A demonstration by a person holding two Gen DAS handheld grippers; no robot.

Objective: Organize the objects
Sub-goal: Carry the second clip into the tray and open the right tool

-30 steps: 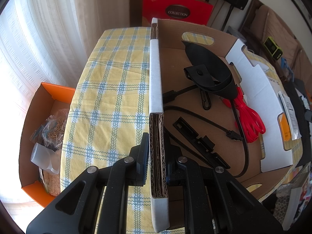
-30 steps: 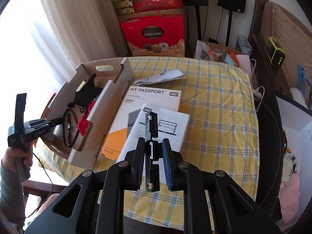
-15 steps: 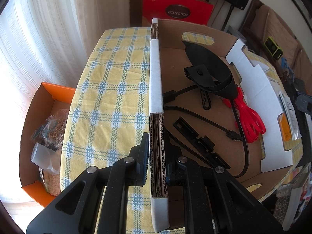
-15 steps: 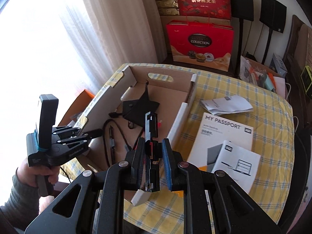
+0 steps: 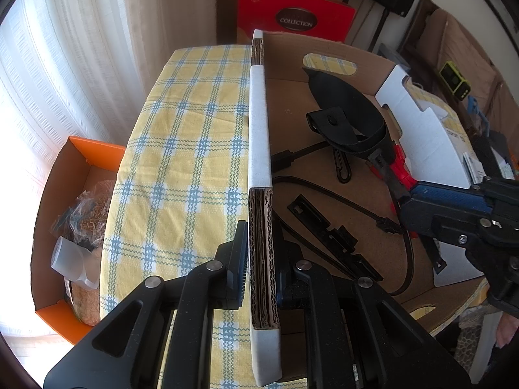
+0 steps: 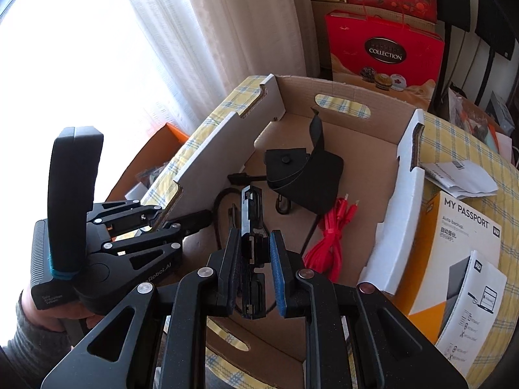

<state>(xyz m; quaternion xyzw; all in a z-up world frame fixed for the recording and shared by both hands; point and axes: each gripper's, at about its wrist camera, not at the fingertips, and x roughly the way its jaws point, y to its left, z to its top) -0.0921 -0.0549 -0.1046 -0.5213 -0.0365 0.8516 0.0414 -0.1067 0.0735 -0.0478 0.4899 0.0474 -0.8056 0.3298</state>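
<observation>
"COLLECTION" on the red gift bag [image 6: 386, 53]; "MY PASSPORT" on the white-orange box [image 6: 460, 227].

An open cardboard box [image 6: 350, 152] sits on the checked tablecloth, its left wall clamped in a gripper. Inside lie a black pouch [image 6: 305, 175] near the centre, a red cable bundle [image 6: 327, 243] at its five o'clock, a black cable [image 5: 340, 201] and a black plastic bracket [image 5: 331, 236]. A second black bracket [image 6: 251, 227] is held upright above the box, pinched in the other gripper.

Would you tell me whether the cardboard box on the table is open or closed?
Open: the cardboard box has no lid over it, and the black pouch and red cable lie visible inside.
</observation>
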